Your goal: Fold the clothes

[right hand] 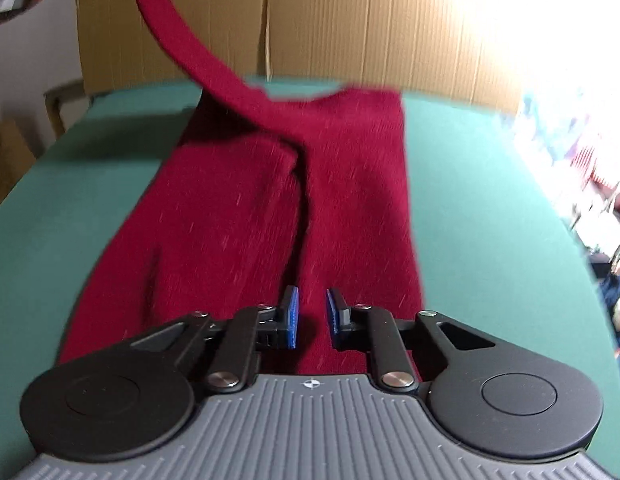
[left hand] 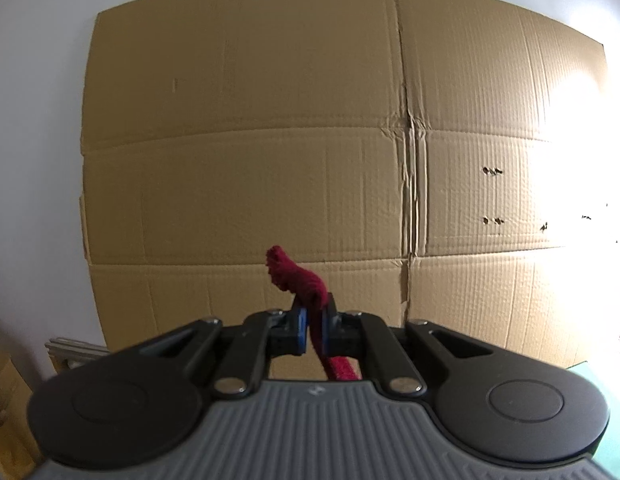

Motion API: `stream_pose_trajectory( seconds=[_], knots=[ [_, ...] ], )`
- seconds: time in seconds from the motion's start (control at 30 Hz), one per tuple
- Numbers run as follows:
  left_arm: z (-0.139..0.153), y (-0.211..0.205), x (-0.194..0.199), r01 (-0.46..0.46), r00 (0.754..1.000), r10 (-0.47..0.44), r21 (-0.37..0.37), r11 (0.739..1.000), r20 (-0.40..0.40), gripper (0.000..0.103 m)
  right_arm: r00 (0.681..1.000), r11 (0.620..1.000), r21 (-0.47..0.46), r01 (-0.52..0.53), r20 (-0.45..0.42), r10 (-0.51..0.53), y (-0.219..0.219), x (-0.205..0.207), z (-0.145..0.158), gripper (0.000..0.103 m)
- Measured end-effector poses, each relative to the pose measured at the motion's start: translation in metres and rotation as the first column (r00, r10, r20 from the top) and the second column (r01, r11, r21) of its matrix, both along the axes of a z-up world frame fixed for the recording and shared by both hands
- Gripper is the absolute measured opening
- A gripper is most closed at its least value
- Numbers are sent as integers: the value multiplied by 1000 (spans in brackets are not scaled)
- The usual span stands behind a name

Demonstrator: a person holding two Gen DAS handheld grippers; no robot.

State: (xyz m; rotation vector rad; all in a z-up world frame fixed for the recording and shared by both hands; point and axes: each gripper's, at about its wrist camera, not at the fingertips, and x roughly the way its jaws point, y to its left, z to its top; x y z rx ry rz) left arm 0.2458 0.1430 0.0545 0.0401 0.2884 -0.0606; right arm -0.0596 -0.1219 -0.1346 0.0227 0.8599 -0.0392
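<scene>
Nowhere does the red garment (right hand: 349, 184) show readable writing.

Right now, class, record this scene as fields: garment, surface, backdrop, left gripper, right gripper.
garment: dark red knit, mostly flat, one strip lifted up to the left
surface: green table
backdrop: flattened cardboard upright behind the table
left gripper: shut on the strip's end
right gripper: pads apart over the garment, gripping nothing
</scene>
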Motion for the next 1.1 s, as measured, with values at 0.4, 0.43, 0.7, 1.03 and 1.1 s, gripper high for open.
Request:
stream_pose_trajectory(
  seconds=[0.4, 0.43, 0.7, 1.03, 1.1],
  knots=[
    [2, -20, -34, 68, 998, -68, 53, 996, 9, 3, 1000, 1000, -22, -5, 22, 6, 14, -56, 17, 14],
    [0, -22, -35, 69, 998, -70, 59, 996, 9, 3, 1000, 1000, -8, -9, 12, 9, 14, -67, 15, 12],
    [-6, -28, -35, 67, 998, -66, 40, 997, -18, 3, 998, 998, 41, -49, -40, 50, 34, -103, -7, 11],
    [22, -72, -81, 321, 943, -324, 51, 946, 74, 3, 994, 990, 94, 104, 18, -106, -22, -110, 24, 13],
    [22, -81, -87, 344, 934, -348, 55, 937, 79, 3, 993, 985, 129, 117, 11, -119, -41, -100, 31, 13]
  ],
)
